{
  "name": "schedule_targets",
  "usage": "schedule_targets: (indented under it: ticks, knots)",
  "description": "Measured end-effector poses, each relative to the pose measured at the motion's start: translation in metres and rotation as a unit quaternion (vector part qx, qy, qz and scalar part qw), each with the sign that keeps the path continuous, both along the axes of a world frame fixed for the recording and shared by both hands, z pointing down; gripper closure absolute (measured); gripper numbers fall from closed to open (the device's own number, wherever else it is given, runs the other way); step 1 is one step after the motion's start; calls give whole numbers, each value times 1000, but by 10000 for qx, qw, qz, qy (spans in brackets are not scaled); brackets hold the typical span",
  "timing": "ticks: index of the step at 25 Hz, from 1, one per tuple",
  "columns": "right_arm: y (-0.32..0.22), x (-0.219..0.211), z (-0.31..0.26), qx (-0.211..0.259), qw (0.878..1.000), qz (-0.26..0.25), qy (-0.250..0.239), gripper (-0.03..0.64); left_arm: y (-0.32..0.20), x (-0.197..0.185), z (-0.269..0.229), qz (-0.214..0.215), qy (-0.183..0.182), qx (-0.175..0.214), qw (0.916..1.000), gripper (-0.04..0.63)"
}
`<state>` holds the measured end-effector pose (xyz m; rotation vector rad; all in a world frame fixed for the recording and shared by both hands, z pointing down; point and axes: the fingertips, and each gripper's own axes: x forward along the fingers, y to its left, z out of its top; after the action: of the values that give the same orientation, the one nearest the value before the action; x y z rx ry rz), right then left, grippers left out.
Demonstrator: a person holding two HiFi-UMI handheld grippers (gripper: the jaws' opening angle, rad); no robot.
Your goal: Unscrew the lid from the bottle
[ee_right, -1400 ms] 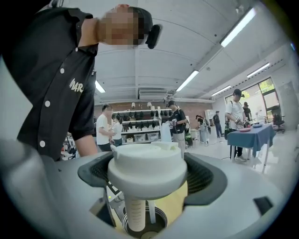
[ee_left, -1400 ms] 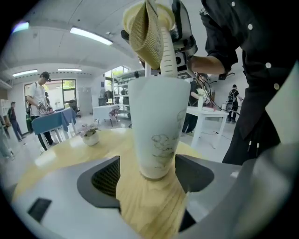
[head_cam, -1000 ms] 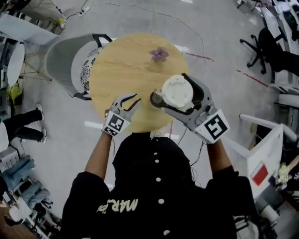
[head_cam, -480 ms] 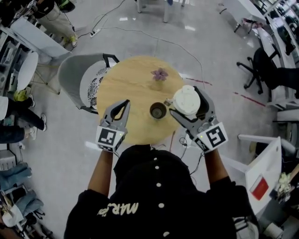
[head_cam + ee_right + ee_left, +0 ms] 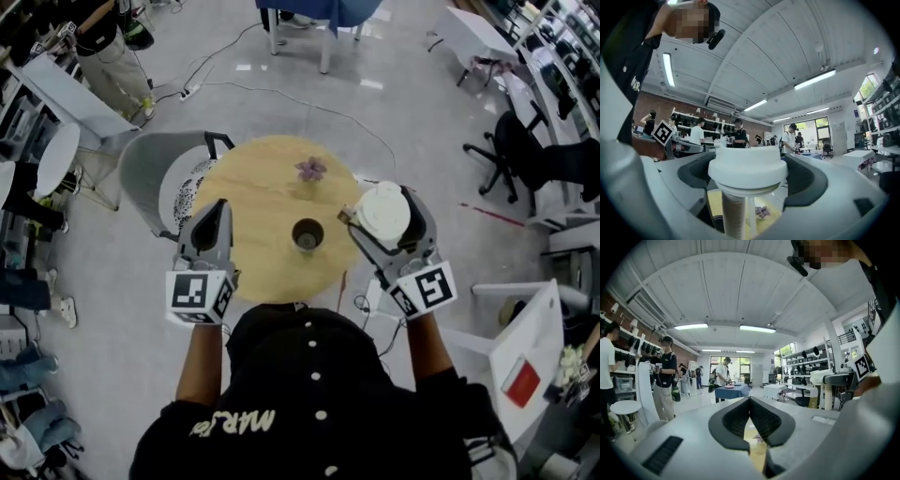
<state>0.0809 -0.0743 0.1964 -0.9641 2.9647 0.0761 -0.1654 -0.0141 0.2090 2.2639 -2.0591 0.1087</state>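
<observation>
The dark bottle stands upright with its mouth uncovered on the round wooden table. Its white lid is up off it to the right, and my right gripper is shut on that lid. In the right gripper view the lid fills the space between the jaws, with a tube hanging from its underside. My left gripper hovers over the table's left side, shut with nothing in it. In the left gripper view the left gripper shows its pads pressed together.
A small purple flower lies at the table's far side. A grey chair stands against the table's left edge. Cables run across the floor beyond. An office chair and a white panel stand to the right. People stand at the upper left.
The left jaws went from open to shut on nothing, and that gripper rose and drew left. The right gripper carried the lid up and right, off the bottle.
</observation>
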Motion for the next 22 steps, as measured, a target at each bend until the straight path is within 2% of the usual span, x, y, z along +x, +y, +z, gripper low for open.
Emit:
schedule_targets:
  ticks: [11, 16, 22]
  knots:
    - [1, 42, -5, -14, 9984, 558, -69, 149, 20, -17, -29, -531, -168, 272, 9981, 591]
    - [-1, 54, -1, -39, 9972, 735, -148, 149, 25, -20, -31, -595, -289, 439, 9968, 591]
    - [0, 57, -2, 11, 9969, 775, -111, 149, 27, -17, -25, -521, -585, 345, 9963, 591]
